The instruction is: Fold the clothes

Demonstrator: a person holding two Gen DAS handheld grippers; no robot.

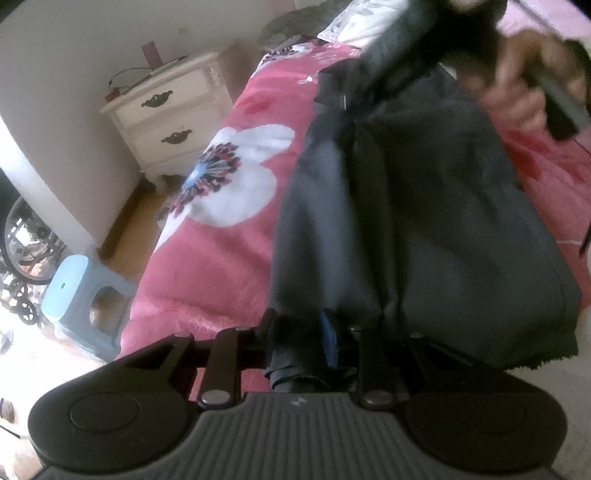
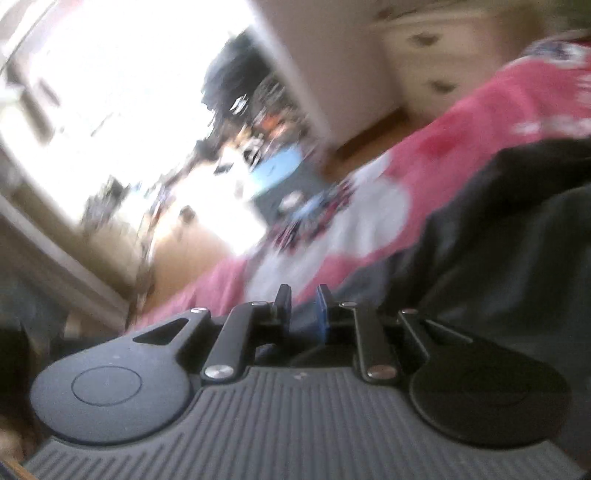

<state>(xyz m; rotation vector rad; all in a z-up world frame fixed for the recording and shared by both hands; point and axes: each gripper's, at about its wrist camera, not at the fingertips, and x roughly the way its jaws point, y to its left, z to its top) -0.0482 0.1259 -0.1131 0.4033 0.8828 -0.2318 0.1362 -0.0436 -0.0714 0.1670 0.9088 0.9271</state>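
A dark grey garment lies stretched along a pink flowered bedspread. At its near end the cloth is bunched between the fingers of my left gripper, which is shut on it. At the far end a person's hand holds the other gripper's handle above the cloth, blurred. In the right wrist view my right gripper is rolled and lifted over the bed's edge. A narrow gap shows between its pads with nothing pinched in it. The dark garment lies just to its right on the bedspread.
A white nightstand stands against the wall beside the bed. A light blue stool sits on the wooden floor at the bed's side, with a wheeled frame behind it. A pale pillow lies at the bed's head.
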